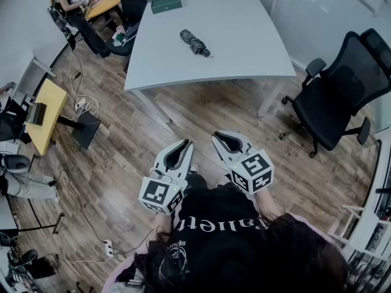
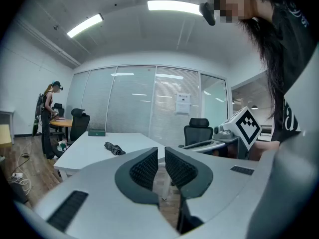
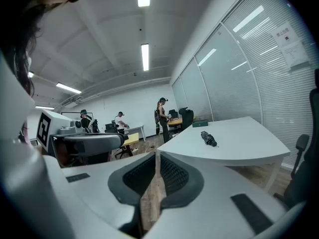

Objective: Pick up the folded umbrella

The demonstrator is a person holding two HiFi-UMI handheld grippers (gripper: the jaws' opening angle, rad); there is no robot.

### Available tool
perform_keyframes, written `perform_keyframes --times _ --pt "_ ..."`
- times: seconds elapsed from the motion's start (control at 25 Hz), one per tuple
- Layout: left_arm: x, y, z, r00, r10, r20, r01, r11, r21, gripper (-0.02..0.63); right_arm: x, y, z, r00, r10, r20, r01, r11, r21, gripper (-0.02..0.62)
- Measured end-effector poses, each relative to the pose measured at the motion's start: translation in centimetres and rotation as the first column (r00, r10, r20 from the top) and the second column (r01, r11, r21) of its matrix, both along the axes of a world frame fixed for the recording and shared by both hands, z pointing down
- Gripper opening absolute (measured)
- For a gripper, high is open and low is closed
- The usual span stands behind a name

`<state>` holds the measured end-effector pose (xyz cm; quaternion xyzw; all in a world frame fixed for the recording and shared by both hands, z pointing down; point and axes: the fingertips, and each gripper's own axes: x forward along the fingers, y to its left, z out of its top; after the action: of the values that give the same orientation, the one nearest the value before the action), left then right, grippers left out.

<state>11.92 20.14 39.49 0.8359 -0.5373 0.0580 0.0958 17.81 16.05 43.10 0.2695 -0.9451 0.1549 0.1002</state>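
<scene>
White counter [image 1: 244, 54] fills the top middle of the frame. The folded umbrella [image 1: 195, 43] is lying on it roughly in the centre, and there's a green box [image 1: 166, 3] up at the far edge, well apart from it. Black office chair [image 1: 342, 90] off to the right, wood floor [image 1: 122, 145] all around. Lower middle you've got the left gripper [image 1: 187, 144] and right gripper [image 1: 218, 135] side by side. Both have their jaws together with nothing in them, and both are well short of the counter.

umbrella [image 1: 195, 43] on table [image 1: 244, 50], box [image 1: 166, 3] behind, chair [image 1: 342, 90] right
</scene>
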Motion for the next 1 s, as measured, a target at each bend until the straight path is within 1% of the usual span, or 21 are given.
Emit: perform_keyframes --times 0.24,0.44,0.72,0.88,1.0 --pt "-0.5 0.8 0.2 1.0 -0.007 0.004 0.007 1.0 -0.012 0.06 -0.6 0.7 0.1 1.0 -0.01 -0.004 0.01 1.0 -0.003 0.043" --pt "-0.9 1.2 0.4 1.0 -0.023 0.006 0.023 1.0 -0.016 0.06 -0.8 1.0 0.2 1.0 -0.005 0.02 0.005 1.0 -0.011 0.043" --pt "-0.6 1.7 0.5 1.0 -0.02 0.011 0.021 1.0 -0.024 0.06 -0.7 1.0 0.5 0.998 -0.008 0.054 0.011 0.999 -0.04 0.043" --pt "-1.5 1.4 0.4 0.999 -0.039 0.017 0.039 0.999 -0.029 0.06 -1.5 0.5 0.3 0.996 -0.017 0.086 0.022 0.998 -0.061 0.043" --pt "-2.3 0.8 0.5 0.999 -0.04 0.017 0.04 0.999 -0.032 0.06 -2.4 0.0 0.5 0.996 -0.026 0.088 0.032 0.997 -0.066 0.043"
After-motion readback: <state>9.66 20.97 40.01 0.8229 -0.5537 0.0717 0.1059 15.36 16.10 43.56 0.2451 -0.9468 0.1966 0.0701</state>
